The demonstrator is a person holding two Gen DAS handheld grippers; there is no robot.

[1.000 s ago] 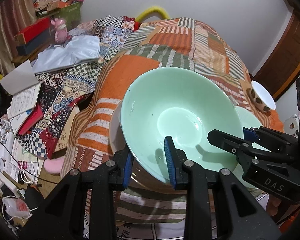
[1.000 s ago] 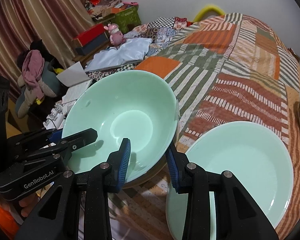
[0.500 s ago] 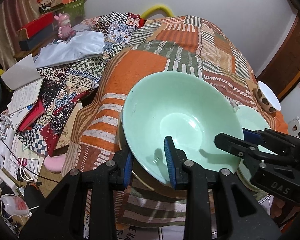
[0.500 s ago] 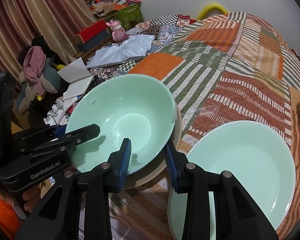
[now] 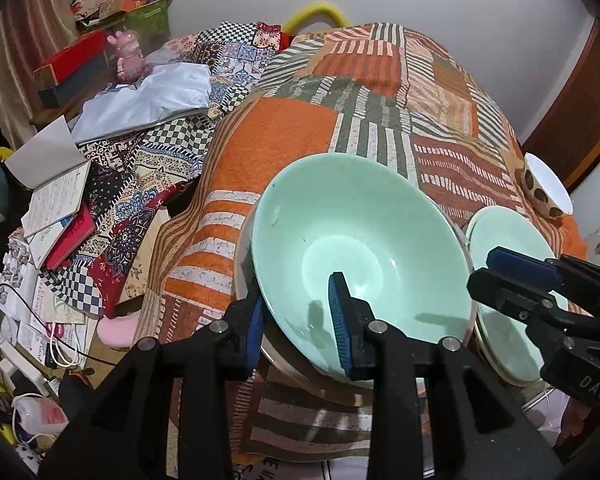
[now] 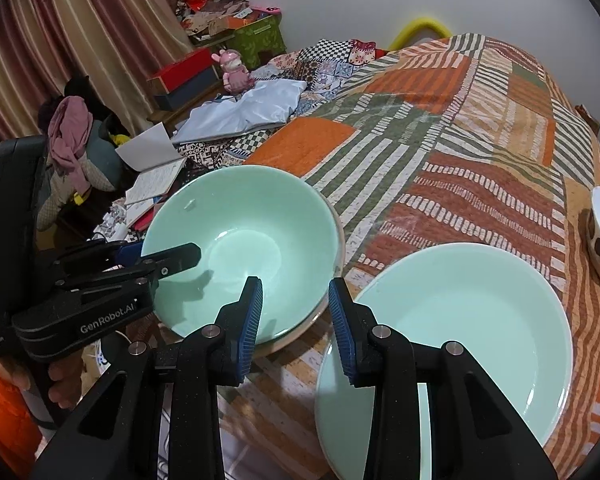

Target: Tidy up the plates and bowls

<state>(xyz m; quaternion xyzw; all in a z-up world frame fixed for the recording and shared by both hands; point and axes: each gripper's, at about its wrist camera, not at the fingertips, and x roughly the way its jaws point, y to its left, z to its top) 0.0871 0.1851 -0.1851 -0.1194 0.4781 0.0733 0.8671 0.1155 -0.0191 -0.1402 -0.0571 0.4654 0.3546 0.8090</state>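
Mint-green bowl (image 5: 360, 240) sits in a beige dish (image 6: 332, 304) on the quilted bed (image 5: 284, 136). We clamp its near rim in our left gripper (image 5: 298, 324) fingers; our right gripper (image 6: 294, 320) fingers straddle its right rim beside a green plate (image 6: 472, 320), contact unclear.

Mint-green bowl (image 5: 360, 240) and mint-green plate (image 6: 460, 320) — glazed ceramic by the look of them, smooth and glossy, catching light. Bedspread (image 6: 480, 140): woven cloth, matt, coarse-textured patchwork. Left gripper (image 5: 300, 322) and right gripper (image 6: 296, 320) — matt black plastic bodies, ribbed blue pads (image 6: 252, 316), bright metal pivot pins. Spotted bowl (image 5: 546, 188): glossy white inside. Pale sheet (image 5: 148, 100) has a faint satin sheen.
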